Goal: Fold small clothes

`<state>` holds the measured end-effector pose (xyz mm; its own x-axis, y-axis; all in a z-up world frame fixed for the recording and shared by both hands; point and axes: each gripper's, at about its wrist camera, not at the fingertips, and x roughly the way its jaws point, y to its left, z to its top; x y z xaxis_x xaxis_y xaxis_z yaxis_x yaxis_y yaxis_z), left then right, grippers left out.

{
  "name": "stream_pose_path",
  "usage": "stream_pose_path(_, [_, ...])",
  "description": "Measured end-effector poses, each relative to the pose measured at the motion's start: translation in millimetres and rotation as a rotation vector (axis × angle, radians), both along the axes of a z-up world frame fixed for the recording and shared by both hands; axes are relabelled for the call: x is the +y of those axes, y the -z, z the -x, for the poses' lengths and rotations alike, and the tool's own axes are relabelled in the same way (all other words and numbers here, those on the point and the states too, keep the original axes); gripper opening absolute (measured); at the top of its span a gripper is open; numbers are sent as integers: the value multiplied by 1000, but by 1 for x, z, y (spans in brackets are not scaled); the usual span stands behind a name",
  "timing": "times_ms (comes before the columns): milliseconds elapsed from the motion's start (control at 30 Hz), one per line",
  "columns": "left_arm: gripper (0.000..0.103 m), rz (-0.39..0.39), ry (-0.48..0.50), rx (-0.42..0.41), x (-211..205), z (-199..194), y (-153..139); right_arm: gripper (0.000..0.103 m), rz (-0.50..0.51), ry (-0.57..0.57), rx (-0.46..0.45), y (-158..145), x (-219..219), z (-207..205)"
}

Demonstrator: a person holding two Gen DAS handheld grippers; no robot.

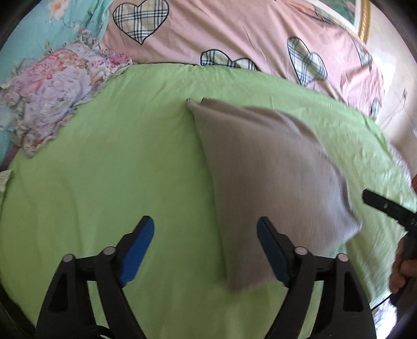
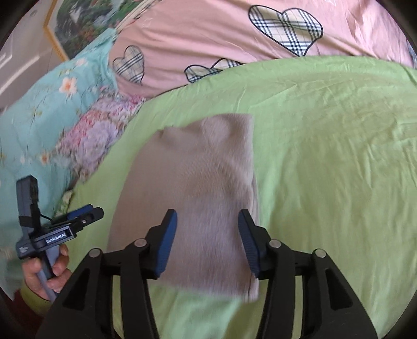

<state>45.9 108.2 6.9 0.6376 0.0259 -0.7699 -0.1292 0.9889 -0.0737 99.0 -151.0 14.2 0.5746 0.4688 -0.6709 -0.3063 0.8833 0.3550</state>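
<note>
1. Left wrist view. The left claw (image 1: 206, 254) stands released, its blue pads wide apart above the green sheet (image 1: 104, 169), gripping nothing. The folded beige garment (image 1: 273, 177) lies flat on the sheet, ahead and to the right of the pads. At the right edge, part of the right claw (image 1: 385, 206) and the hand (image 1: 402, 268) carrying it are visible.

2. Left wrist view, setting. The bed also carries a pink heart-print quilt (image 1: 234, 39), a floral cloth (image 1: 57, 96) and a turquoise cover (image 1: 39, 31); a gilt picture frame (image 1: 365, 18) is visible beyond.

3. Right wrist view. The right claw (image 2: 208, 242) is released, pads partly spread over the near end of the garment without pressing it. The left claw (image 2: 83, 213) appears at the left, held by a hand (image 2: 47, 271).

4. Judgement. The fold appears laid down. To finish well, lift both claws clear without snagging the knit, then check that the edges align before smoothing or moving the piece.
</note>
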Motion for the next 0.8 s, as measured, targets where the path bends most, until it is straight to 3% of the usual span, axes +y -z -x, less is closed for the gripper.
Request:
stream_pose_path(167, [87,-101,-19,11,-22,37,9,64,84,-15,-16,7,6,35])
stream_pose_path(333, [87,-88,-42,30,-28,68,17,73,109,-14,-19,13,5,66])
stream_pose_path(567, [89,-113,-2,66,-44,99,24,86,147,-40,-29,22,12,109])
stream_pose_path(800, [90,-152,3,43,-53,97,22,87,168,-60,-28,31,20,117])
